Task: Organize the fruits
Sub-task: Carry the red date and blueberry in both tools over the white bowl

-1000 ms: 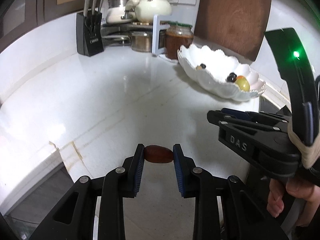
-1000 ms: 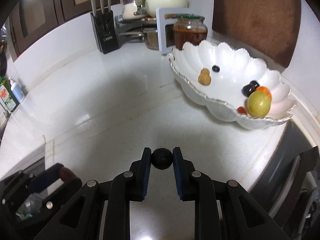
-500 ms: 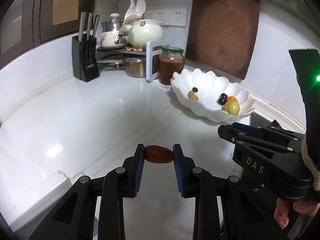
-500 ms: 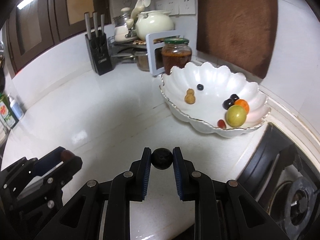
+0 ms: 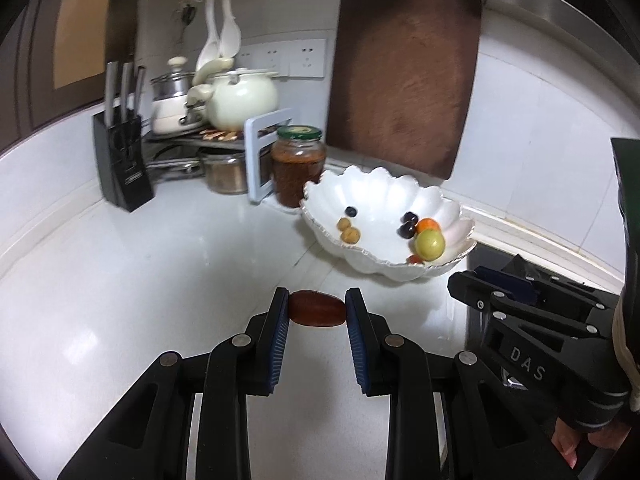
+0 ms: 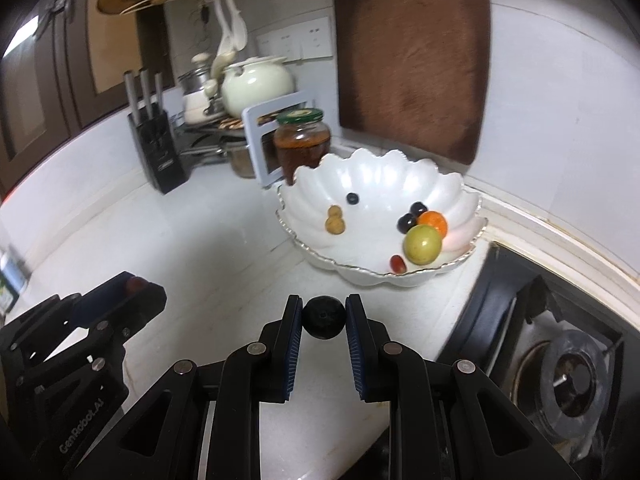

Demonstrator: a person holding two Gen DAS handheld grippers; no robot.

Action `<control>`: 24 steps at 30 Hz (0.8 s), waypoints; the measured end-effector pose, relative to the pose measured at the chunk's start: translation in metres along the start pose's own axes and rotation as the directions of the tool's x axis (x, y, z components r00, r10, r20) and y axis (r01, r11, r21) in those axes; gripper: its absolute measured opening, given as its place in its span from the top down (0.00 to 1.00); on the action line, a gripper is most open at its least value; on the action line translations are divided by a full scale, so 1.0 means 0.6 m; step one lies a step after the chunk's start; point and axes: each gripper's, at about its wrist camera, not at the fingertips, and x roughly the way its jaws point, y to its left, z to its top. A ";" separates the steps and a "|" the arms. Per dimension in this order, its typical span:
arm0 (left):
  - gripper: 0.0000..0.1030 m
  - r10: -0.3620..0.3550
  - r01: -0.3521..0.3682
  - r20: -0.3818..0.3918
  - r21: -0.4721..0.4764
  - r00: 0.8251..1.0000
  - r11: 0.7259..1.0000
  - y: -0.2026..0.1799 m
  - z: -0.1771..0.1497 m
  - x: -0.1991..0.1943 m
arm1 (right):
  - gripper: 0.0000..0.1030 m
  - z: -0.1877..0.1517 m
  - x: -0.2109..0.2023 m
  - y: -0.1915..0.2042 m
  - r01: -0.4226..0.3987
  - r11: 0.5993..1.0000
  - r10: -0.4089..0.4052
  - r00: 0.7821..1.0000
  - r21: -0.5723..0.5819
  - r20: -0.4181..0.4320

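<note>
My left gripper (image 5: 317, 312) is shut on a brown-red date (image 5: 317, 313) and holds it above the white counter. My right gripper (image 6: 323, 316) is shut on a small round black fruit (image 6: 323, 317). Ahead of both stands a white scalloped bowl (image 5: 372, 196) (image 6: 400, 176) holding a green-yellow fruit (image 5: 429, 243) (image 6: 422, 245), an orange fruit (image 6: 434, 221), dark grapes (image 6: 408, 222), a small red fruit (image 6: 397, 264) and tan fruits (image 5: 349, 234) (image 6: 335, 224). The right gripper shows at the right of the left wrist view (image 5: 472, 284); the left gripper shows at the lower left of the right wrist view (image 6: 136, 292).
A glass jar with a green lid (image 5: 298, 164) (image 6: 303, 140), a black knife block (image 5: 122, 160), pots and a cream teapot (image 5: 240, 98) stand at the back. A wooden cutting board (image 5: 404, 76) leans on the wall. A gas hob (image 6: 572, 356) lies to the right.
Both grippers have risen and tilted up with their fruits held; the bowl now sits lower and farther ahead in both views.
</note>
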 end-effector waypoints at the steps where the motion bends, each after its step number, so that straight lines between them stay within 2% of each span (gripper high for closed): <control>1: 0.72 -0.008 0.008 0.004 0.008 1.000 1.000 0.001 0.005 0.002 | 0.77 0.001 -0.002 0.000 0.009 1.000 -0.009 1.000 0.010 0.005; 13: 0.72 -0.144 0.139 0.037 0.118 0.989 0.983 0.027 0.067 0.022 | 0.77 0.029 -0.015 0.010 0.120 0.983 -0.131 0.989 0.136 0.071; 24: 0.73 -0.247 0.230 0.064 0.199 0.967 0.953 0.043 0.134 0.055 | 0.77 0.073 -0.006 0.023 0.212 0.955 -0.240 0.963 0.207 0.125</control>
